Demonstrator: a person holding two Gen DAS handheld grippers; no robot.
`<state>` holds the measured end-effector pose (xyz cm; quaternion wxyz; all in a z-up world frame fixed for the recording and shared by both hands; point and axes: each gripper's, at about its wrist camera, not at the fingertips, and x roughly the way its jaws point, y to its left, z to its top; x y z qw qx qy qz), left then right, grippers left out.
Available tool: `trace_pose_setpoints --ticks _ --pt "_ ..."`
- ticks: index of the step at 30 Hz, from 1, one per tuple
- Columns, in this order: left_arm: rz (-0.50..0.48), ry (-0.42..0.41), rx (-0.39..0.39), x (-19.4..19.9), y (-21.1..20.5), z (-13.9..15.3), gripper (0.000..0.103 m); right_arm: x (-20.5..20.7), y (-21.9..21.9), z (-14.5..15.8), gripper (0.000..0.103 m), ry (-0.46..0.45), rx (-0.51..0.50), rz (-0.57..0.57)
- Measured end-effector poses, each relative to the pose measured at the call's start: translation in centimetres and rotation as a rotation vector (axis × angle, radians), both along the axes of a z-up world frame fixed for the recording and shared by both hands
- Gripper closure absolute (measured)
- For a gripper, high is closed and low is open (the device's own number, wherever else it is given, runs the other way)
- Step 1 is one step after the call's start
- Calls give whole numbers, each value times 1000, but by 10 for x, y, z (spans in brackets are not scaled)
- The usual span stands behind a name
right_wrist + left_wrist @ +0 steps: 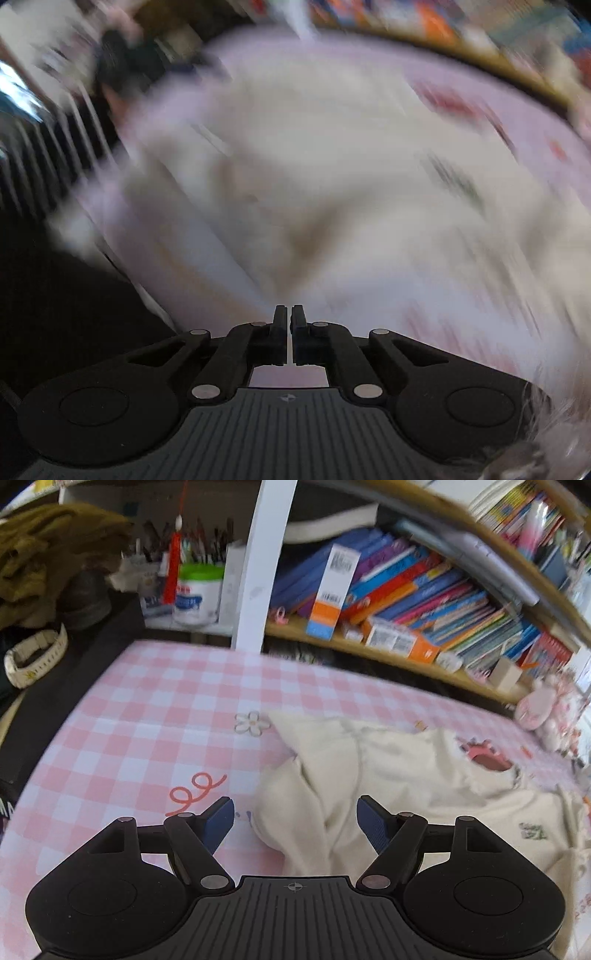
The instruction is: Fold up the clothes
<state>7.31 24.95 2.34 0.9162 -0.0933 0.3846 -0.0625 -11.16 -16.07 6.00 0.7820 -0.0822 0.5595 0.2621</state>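
A cream garment (388, 768) with a pink-lined collar and a small green print lies rumpled on the pink checked tablecloth (147, 720). My left gripper (295, 801) hovers open over the garment's bunched left part, its blue pads (221, 823) wide apart with nothing pinched. The right wrist view is heavily blurred. There the cream garment (332, 166) fills the middle and its folds run down to my right gripper (288, 310), whose black fingers are shut together, seemingly on a pinch of the cloth.
Behind the table a wooden shelf holds slanted books (424, 590) and boxes, with a white post (258, 572) in front. A pen pot (199, 590), an olive cloth pile (44, 554) and a white watch (33, 657) sit far left. Pink soft toys (546, 709) are at the right edge.
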Motion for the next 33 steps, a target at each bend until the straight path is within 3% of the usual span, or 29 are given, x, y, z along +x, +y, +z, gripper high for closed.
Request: trace_pose_setpoints --ticks 4,6,8,9,10,11,15,16,18,20,22,23,26,30,31,33 --pt "17 53 -9 18 4 -19 30 -25 -52 -23 100 32 -179 -291" --pt "41 68 -27 26 8 -25 37 -28 -69 -11 96 -15 -131 -447" --pt "65 85 -107 33 15 -31 68 -19 -60 -2 89 -68 -64 -473" --pt "75 96 -169 36 19 -34 97 -14 -56 2 84 -94 -31 -486" --pt "89 98 -220 37 22 -34 101 -10 -52 6 75 -120 3 -499" --pt "117 72 -250 33 26 -30 101 -5 -48 11 74 -146 36 -512" --pt "228 -273 -351 -37 45 30 100 21 -21 5 74 -170 68 -496" --pt "258 -297 -317 -54 51 35 99 25 -15 1 74 -169 69 -484" --pt "272 -213 -229 -69 59 25 96 34 -7 -5 74 -162 70 -467" --pt "283 -56 -99 -73 68 3 91 45 -4 -10 74 -151 67 -461" --pt "260 86 -79 -81 79 -17 88 52 -4 -12 73 -148 59 -457" --pt "251 100 -77 -86 84 -19 85 57 -4 -12 70 -155 56 -451" --pt "228 -12 17 -99 82 2 70 72 -6 -7 64 -198 26 -433" --pt "103 -192 98 -79 61 45 49 102 -12 2 60 -280 -40 -394" --pt "32 -180 98 -64 49 48 43 112 -13 4 57 -307 -62 -370" --pt "-112 -151 97 -33 24 52 42 133 -15 6 55 -353 -103 -308"
